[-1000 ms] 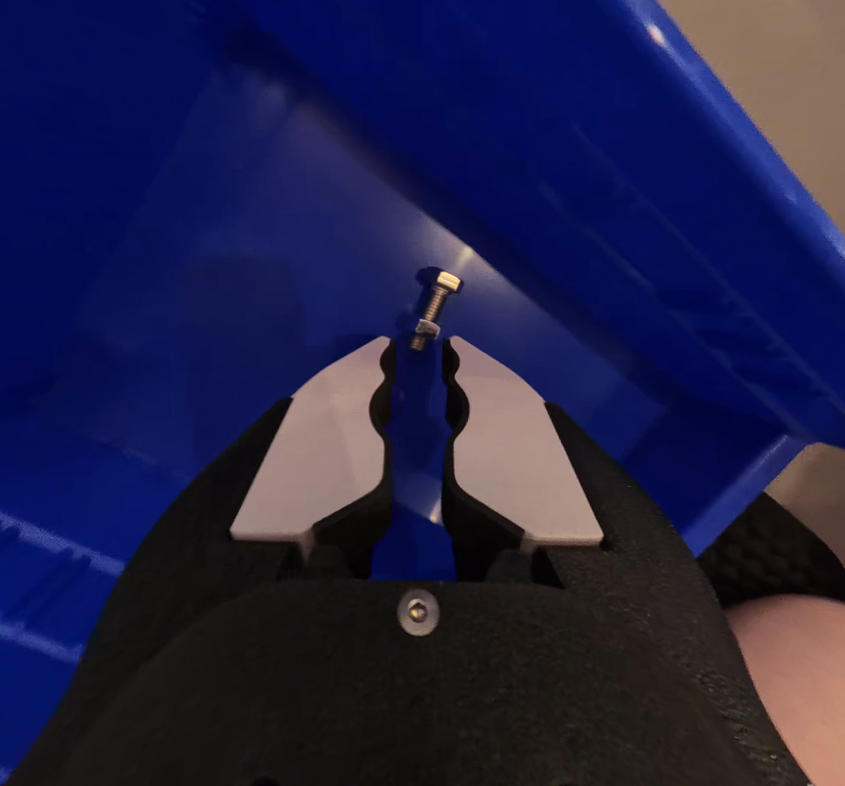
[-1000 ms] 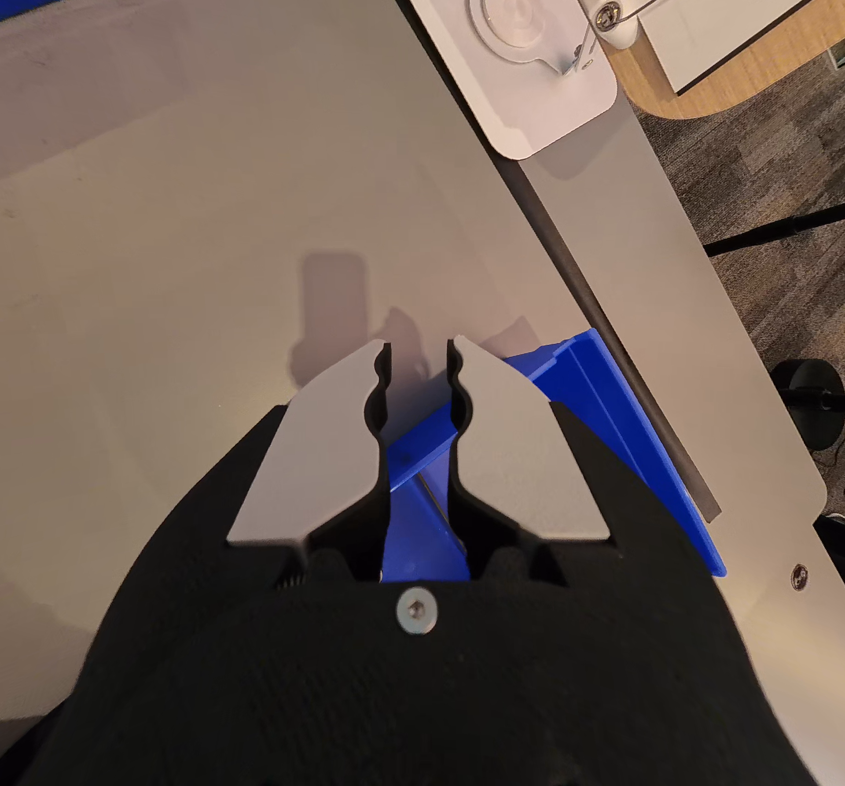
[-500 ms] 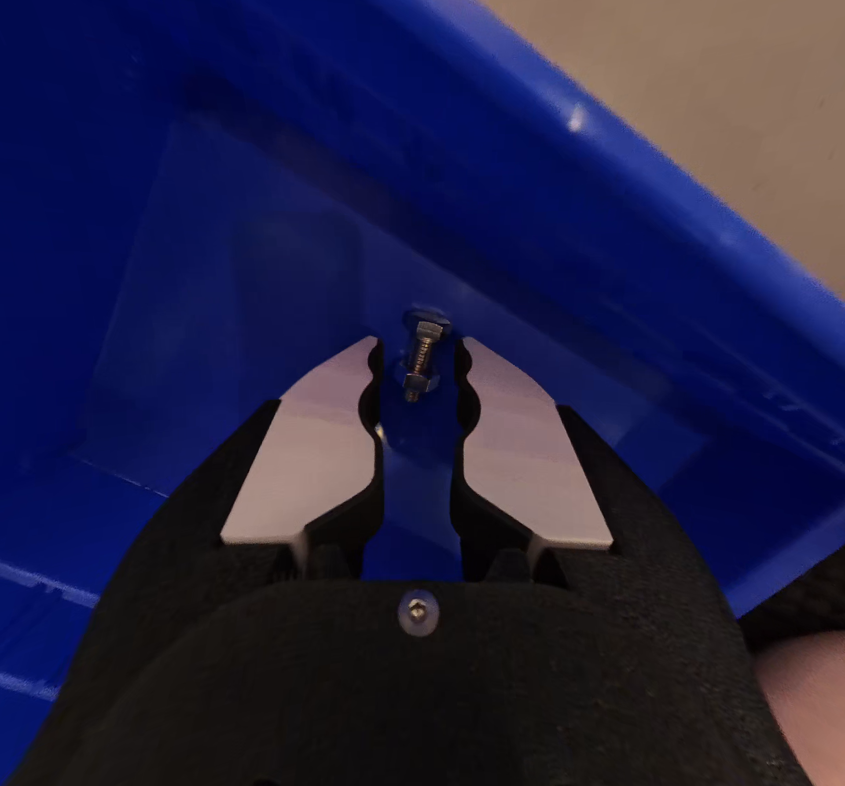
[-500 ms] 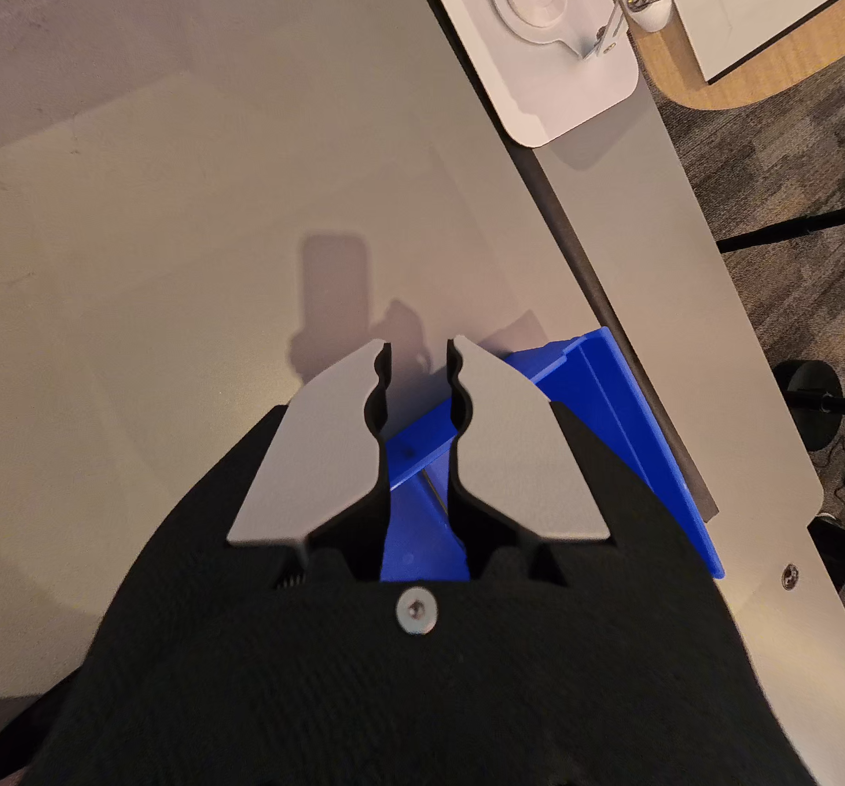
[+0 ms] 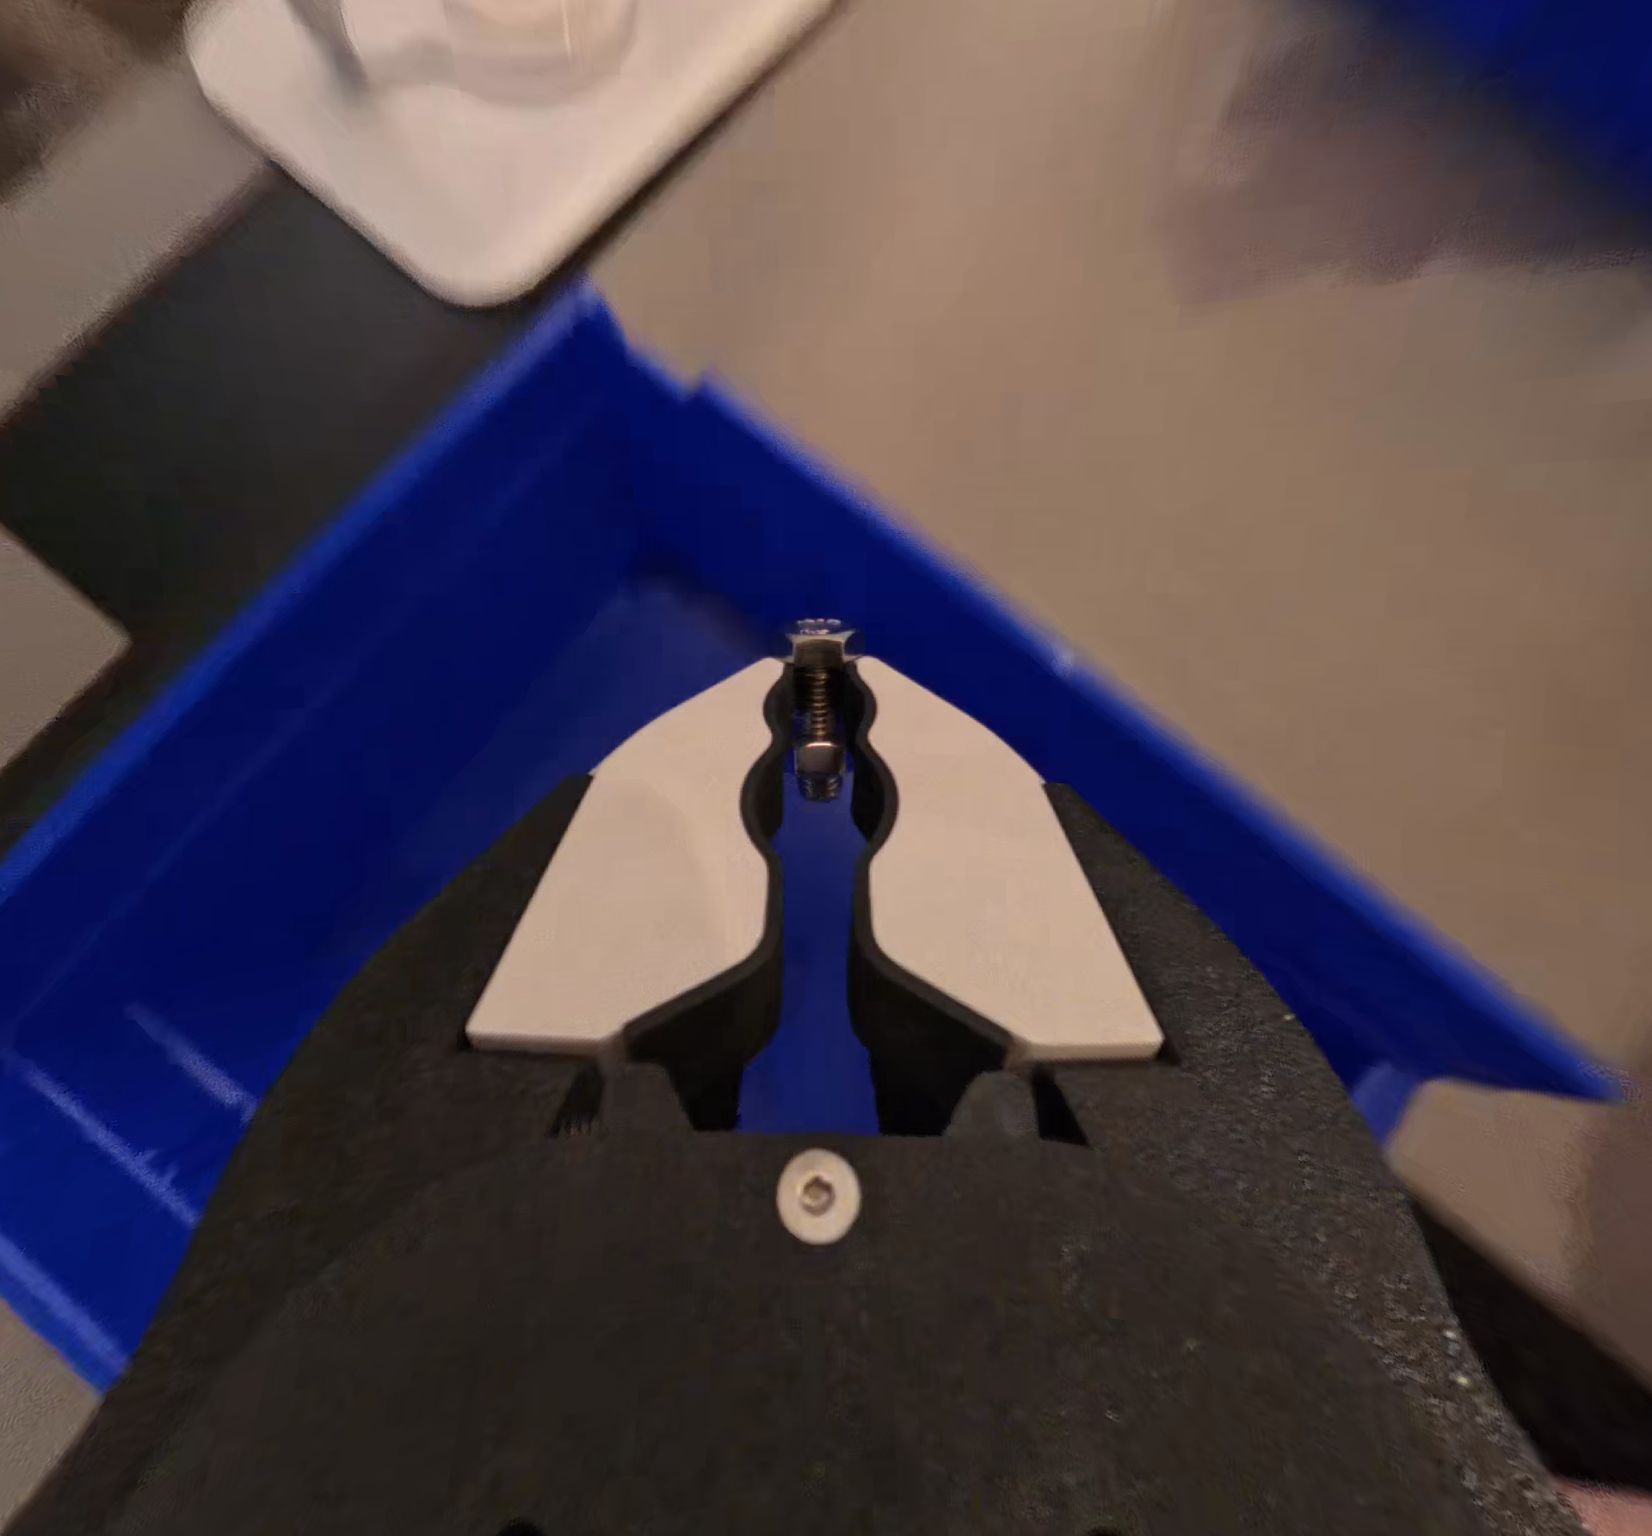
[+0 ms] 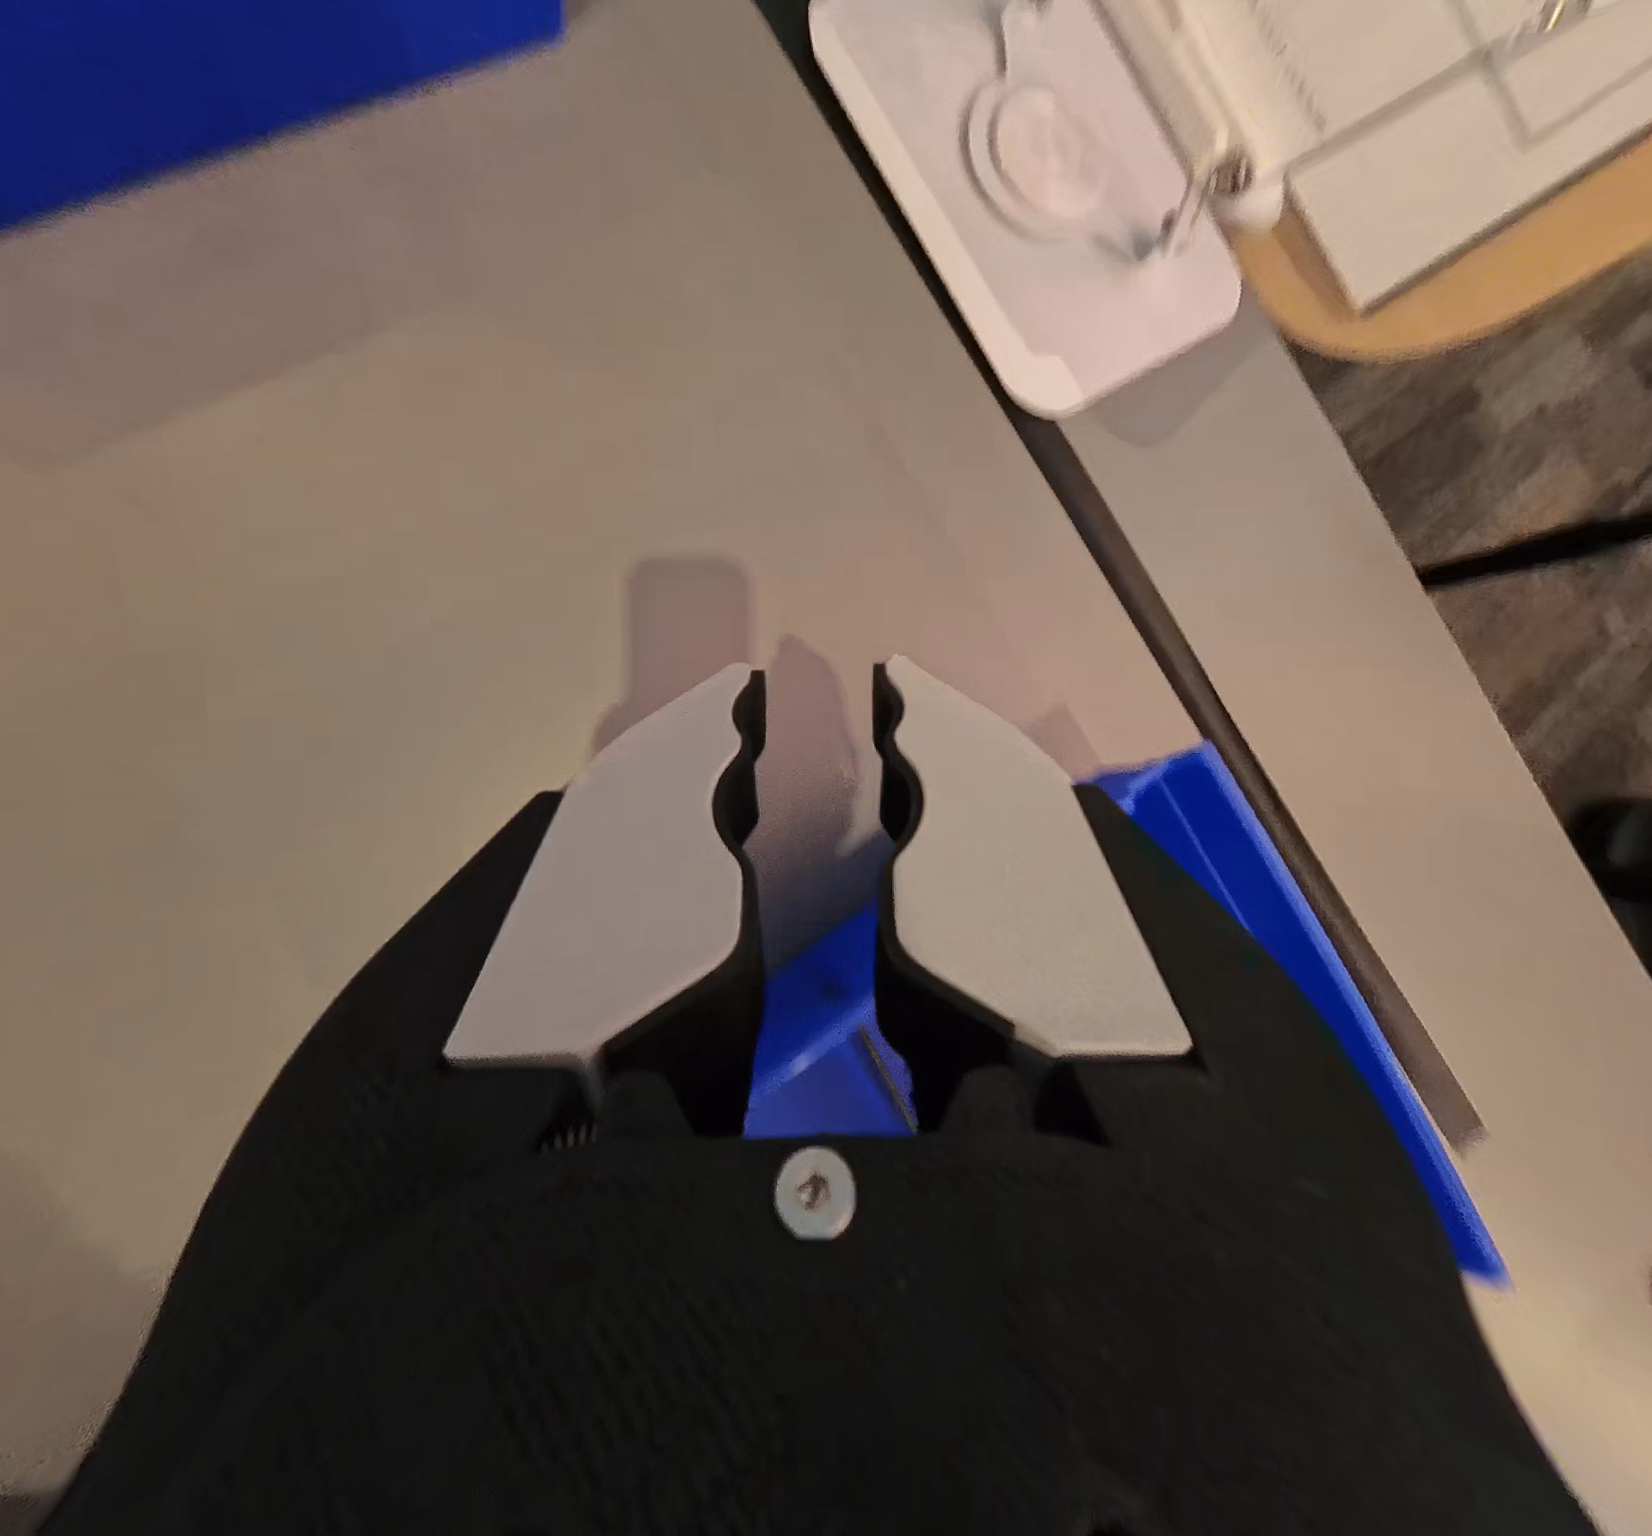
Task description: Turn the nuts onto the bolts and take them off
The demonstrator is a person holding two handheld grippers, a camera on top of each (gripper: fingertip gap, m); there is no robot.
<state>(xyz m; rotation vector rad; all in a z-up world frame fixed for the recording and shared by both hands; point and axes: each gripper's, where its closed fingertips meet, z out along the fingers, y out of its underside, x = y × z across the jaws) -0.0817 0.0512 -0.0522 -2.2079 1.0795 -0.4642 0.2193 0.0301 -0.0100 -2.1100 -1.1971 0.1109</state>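
Note:
In the left wrist view my left gripper (image 5: 822,675) is shut on a small steel bolt (image 5: 819,702). The bolt's hex head (image 5: 822,642) sticks out past the fingertips. A nut (image 5: 818,755) sits on the thread near the bolt's other end, between the fingers. The bolt is held above a corner of a blue bin (image 5: 358,688). In the right wrist view my right gripper (image 6: 818,671) is open and empty above the grey table (image 6: 358,510). A corner of the blue bin (image 6: 1189,831) shows under its right finger.
A white base plate with a clear stand (image 6: 1028,241) lies at the table's far edge, and also shows blurred in the left wrist view (image 5: 518,107). A second blue bin (image 6: 268,18) stands at the back left. Carpeted floor (image 6: 1520,510) lies beyond the table edge.
My left gripper has closed on the bolt that lay in the bin and lifted it, and the view has swung towards the bin corner. My right gripper has drifted slightly and stayed open.

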